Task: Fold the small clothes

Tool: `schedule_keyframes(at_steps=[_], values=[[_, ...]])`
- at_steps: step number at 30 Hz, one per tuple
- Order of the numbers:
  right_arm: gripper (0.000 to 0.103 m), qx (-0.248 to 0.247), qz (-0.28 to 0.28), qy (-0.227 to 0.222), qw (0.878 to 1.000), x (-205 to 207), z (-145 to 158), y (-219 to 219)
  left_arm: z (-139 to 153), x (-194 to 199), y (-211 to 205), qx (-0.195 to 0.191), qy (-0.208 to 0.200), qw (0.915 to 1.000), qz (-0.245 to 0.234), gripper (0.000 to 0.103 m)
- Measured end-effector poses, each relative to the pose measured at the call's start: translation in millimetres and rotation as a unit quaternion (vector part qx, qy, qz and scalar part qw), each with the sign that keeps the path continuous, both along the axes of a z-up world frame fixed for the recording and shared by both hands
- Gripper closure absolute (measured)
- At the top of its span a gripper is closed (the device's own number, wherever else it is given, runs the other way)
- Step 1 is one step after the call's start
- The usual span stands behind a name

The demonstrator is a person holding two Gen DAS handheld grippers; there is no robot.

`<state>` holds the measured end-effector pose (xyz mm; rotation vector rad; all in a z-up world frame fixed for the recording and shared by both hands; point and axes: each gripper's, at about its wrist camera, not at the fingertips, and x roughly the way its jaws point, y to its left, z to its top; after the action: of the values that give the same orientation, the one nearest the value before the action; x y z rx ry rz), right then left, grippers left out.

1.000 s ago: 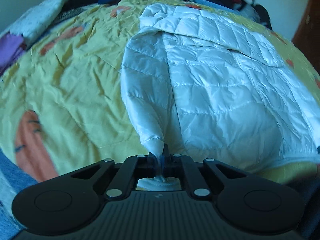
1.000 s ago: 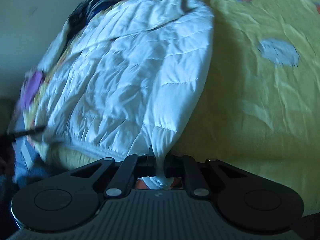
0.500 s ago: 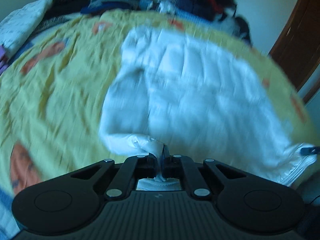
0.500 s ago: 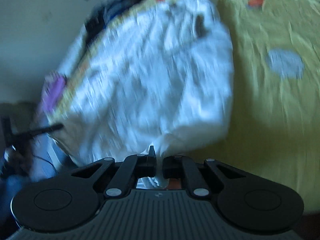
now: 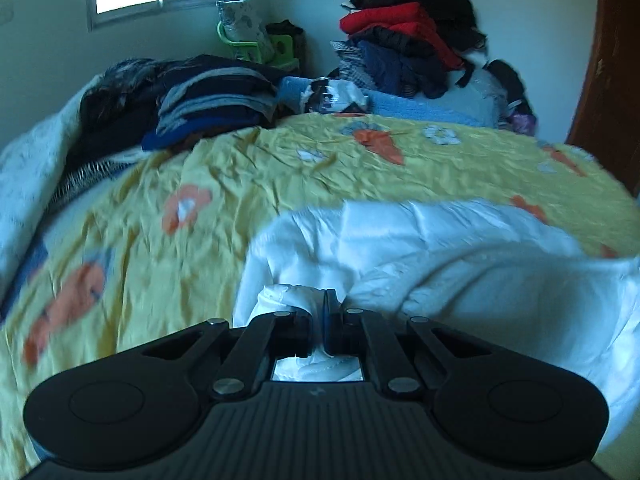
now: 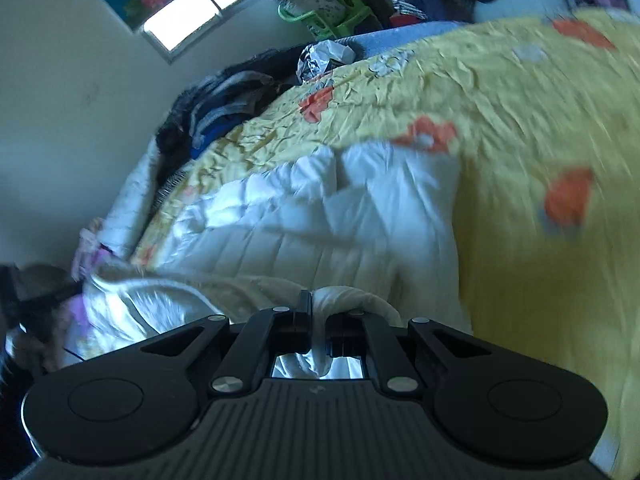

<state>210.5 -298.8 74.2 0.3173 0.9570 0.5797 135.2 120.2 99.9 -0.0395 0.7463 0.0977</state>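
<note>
The white jacket is puffy and soft. It looks light, and its shiny cloth is likely slippery, so a thin pinch could slide out. It bends anywhere and will sag between two holds. The best places to hold it are the bottom corners or the hem, where the cloth is thicker and bunches up well.

The left claw is closed tight on a bunched bit of the jacket's edge. The right claw is closed on another bunched bit of the same jacket.

The jacket lies on the yellow bed cover. Most of it spreads out in front of each claw, up the bed. In the left view it sits ahead and to the right of the claw. In the right view it sits ahead and to the left. The part near the claws is lifted and folding over the flat part. The far end rests on the bed. Piles of dark clothes sit well apart, near the wall.
</note>
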Motion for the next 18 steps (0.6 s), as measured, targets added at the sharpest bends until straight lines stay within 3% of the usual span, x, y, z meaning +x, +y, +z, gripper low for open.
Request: schedule_keyframes(at_steps=[8, 15, 18], values=[[0.093, -0.098, 0.019, -0.003, 0.995, 97.4, -31.8, 39.4, -46.2, 81.7, -1.8, 0.056, 0.034, 0.9976, 0.023, 0.098], [0.093, -0.071, -0.010, 0.020, 0.997, 141.4, -54.1, 34.2, -60.9, 112.8, 22.2, 0.010, 0.046, 0.9973, 0.056, 0.098], [0.087, -0.061, -0.023, 0.040, 0.997, 153.0, -69.5, 33.9, -78.0, 122.3, 20.6, 0.023, 0.058, 0.9962, 0.060, 0.098]])
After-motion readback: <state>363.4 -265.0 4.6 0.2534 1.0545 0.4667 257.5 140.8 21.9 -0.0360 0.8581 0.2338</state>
